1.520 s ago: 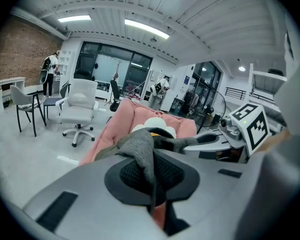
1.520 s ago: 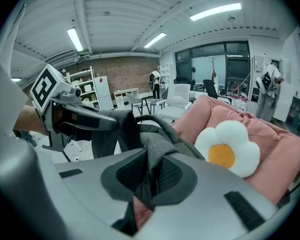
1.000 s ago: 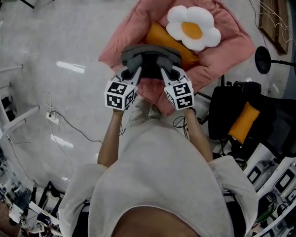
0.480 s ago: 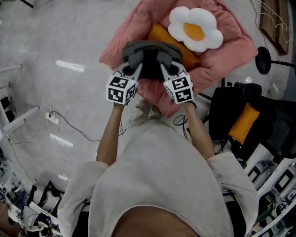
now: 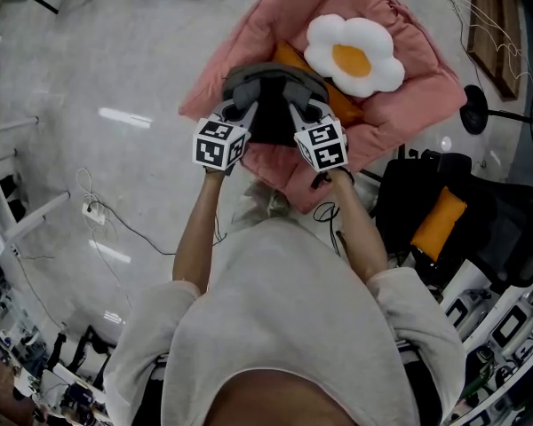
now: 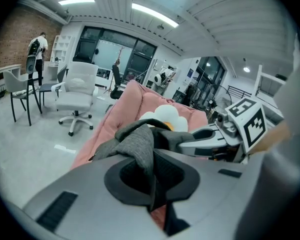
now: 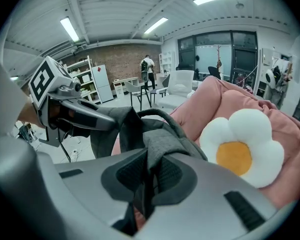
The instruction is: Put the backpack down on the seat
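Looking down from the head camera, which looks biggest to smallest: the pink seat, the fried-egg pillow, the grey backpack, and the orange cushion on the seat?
1. pink seat
2. fried-egg pillow and grey backpack: about alike, the backpack partly hidden
3. orange cushion, mostly covered

— Where could a hand pass?
— The left half of the head view is bare floor; only a power strip and its cable lie at centre left.
— And the pink seat?
— Crowded at upper right; a flower cushion sits there, an orange cushion touching it; its upper left flank is open; a black chair blocks the lower right.
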Available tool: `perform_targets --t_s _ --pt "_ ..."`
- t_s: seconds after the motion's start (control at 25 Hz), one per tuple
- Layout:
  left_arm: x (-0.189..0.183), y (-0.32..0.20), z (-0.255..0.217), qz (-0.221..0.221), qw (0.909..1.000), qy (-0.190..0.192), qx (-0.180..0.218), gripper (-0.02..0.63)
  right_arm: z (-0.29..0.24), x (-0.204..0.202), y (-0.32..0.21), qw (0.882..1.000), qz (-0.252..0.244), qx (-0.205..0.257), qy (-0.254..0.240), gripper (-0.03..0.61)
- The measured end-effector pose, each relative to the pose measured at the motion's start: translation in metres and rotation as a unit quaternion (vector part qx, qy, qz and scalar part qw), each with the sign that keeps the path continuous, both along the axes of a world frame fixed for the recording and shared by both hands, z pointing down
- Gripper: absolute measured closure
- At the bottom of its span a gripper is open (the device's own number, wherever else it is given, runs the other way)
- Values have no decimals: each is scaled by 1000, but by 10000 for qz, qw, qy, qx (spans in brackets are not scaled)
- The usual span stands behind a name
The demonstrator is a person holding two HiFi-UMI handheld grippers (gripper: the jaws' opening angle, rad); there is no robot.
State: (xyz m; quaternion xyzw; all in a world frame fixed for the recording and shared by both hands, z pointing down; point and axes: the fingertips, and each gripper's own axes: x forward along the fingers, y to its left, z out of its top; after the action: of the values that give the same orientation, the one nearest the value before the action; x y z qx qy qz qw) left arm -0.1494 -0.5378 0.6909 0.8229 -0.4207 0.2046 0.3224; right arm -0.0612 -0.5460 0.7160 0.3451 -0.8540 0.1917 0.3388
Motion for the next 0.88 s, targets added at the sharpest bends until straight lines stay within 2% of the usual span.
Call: perform_targets --t_s 0.32,0.88 --pt "-2 -22 15 18 9999 21 -98 583 11 -4 -25 9998 167 -101 -68 548" --pt "-2 -40 39 -10 9993 122 -350 581 34 -7 -49 9993 251 -251 106 546"
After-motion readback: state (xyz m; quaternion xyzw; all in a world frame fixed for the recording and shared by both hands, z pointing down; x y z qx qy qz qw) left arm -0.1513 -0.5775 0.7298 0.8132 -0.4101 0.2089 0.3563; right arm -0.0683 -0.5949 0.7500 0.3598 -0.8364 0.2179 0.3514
